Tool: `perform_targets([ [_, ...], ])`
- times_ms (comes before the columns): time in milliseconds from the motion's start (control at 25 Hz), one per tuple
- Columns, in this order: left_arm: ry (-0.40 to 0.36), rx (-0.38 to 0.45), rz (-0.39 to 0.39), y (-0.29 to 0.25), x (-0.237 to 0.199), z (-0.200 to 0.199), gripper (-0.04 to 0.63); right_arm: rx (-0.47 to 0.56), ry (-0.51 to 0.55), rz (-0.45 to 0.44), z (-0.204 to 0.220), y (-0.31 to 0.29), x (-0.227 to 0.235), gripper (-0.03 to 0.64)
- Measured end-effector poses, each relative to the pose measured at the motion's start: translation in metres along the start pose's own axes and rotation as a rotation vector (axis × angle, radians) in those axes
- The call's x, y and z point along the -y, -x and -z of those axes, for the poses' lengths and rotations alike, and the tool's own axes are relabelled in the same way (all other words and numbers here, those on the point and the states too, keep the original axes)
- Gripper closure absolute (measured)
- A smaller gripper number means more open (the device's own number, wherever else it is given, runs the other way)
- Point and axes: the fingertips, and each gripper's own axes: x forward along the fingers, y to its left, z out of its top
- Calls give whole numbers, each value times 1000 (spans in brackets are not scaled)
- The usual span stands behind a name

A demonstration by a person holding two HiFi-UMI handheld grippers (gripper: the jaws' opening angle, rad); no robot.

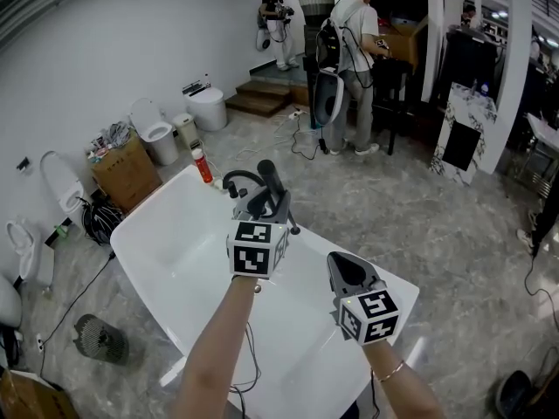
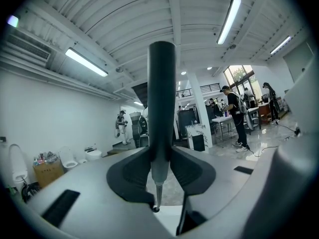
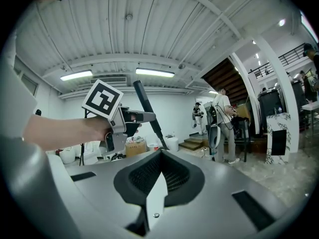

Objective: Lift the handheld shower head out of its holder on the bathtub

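Left gripper [image 2: 162, 176]: you're pinching the shower head [image 2: 162, 108] handle, upright, over the bathtub's [image 1: 170, 260] far rim.
Right gripper [image 3: 158, 169]: pressed together, empty, over the bathtub's near end.
Floor [image 1: 419, 225]: grey marble around the bathtub.
Toilets [image 1: 157, 133]: against the white wall [image 1: 105, 51], beyond the bathtub.

The left hand-held gripper [image 1: 260, 197] and the right hand-held gripper [image 1: 346, 271] are grey, with dark ribbed pads and a white cube of black square markers. Both forearms are bare. At lower right, a thin bracelet [image 1: 390, 372] circles the right wrist.
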Motion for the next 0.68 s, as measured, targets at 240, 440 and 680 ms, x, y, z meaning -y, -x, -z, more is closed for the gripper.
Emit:
perform_targets([
  [240,2,-1,4,0,2,3,457,-4,6,1,1,2,0,612],
  [440,5,4,0,1,-1,3,456,-6,10,3,2,2,-1,613],
  [680,6,9,-3,-4,-10,-2,456,-7,11,-11,-1,-7,-2,613],
])
